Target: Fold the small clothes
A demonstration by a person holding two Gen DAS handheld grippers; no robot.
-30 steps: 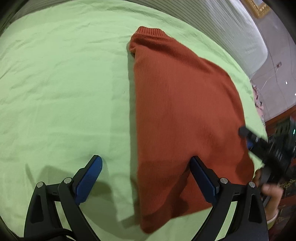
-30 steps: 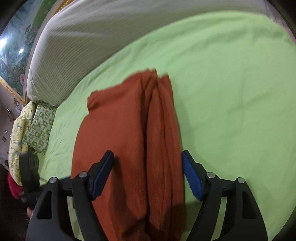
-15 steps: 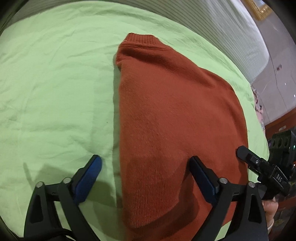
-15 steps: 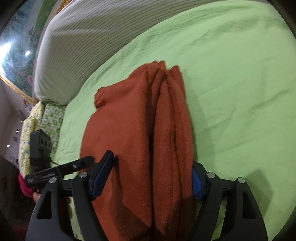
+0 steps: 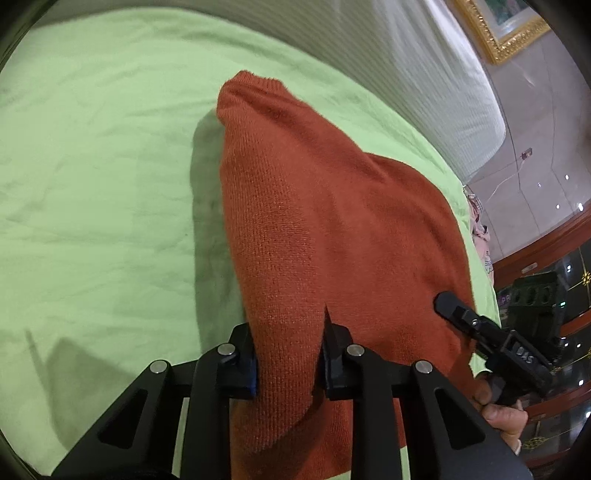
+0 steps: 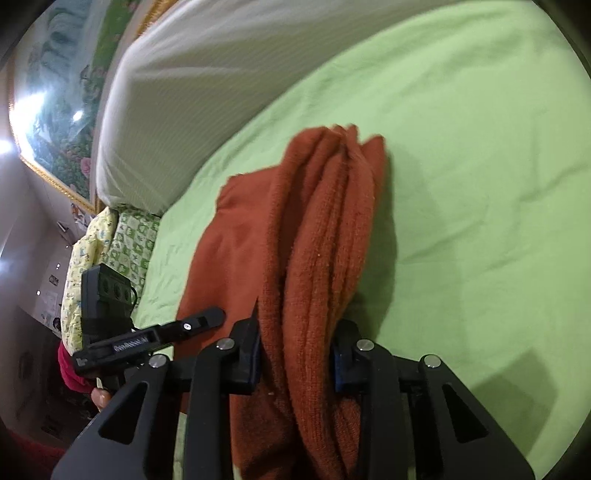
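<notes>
A rust-orange knitted sweater (image 5: pixel 332 229) lies folded lengthwise on the green bed sheet (image 5: pixel 92 184). My left gripper (image 5: pixel 290 363) is shut on its near left edge, the fabric bunched between the blue pads. In the right wrist view the sweater (image 6: pixel 317 236) shows several stacked layers, and my right gripper (image 6: pixel 297 356) is shut on that thick folded edge. Each gripper shows in the other's view: the right one at the sweater's right corner (image 5: pixel 491 339), the left one at its left side (image 6: pixel 155 332).
A white striped bolster (image 5: pixel 424 74) runs along the bed's far edge, also in the right wrist view (image 6: pixel 207 85). A yellow-green patterned pillow (image 6: pixel 110 251) lies by it. A gold-framed picture (image 5: pixel 509 33) hangs on the wall. Dark wooden furniture (image 5: pixel 546 258) stands beyond the bed.
Both grippers were open astride the sweater's near edge. They have moved forward and closed on the fabric, which now bunches up between the pads.
</notes>
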